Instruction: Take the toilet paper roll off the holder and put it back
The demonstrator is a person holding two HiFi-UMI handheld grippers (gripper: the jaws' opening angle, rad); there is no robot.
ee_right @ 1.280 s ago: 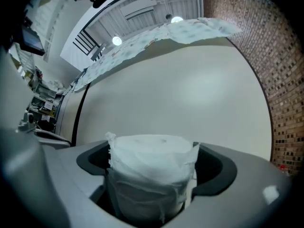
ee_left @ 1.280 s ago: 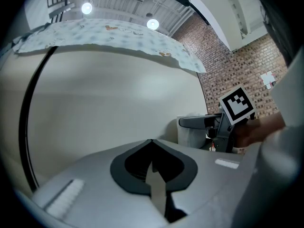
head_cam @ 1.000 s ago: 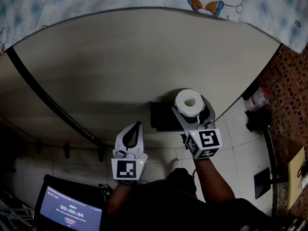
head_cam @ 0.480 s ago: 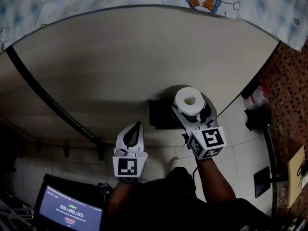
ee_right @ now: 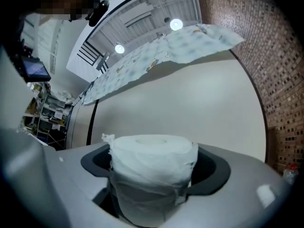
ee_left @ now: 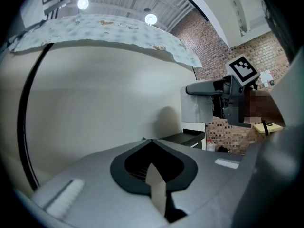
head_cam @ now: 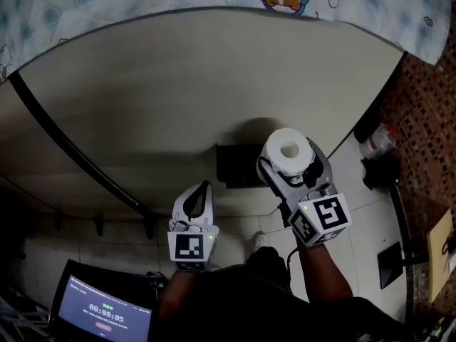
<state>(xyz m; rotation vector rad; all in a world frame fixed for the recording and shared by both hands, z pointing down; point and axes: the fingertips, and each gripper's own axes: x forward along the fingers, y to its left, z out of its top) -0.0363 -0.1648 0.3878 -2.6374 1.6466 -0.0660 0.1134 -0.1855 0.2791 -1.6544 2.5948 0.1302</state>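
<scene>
White toilet roll (head_cam: 288, 150) stands upright in our right gripper (head_cam: 292, 162), jaws clamped on its sides. We see the black holder (head_cam: 234, 167) just beneath, slightly leftward (our left gripper (head_cam: 202, 194), closed and empty, sits farther off).

White toilet paper roll (head_cam: 288, 150) upright, seemingly just above black holder (head_cam: 234, 167).

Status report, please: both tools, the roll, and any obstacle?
Right tool shut on toilet paper roll, roll upright, just above black holder. Left tool shut, empty, off to the side. Nothing between roll and holder.
</scene>
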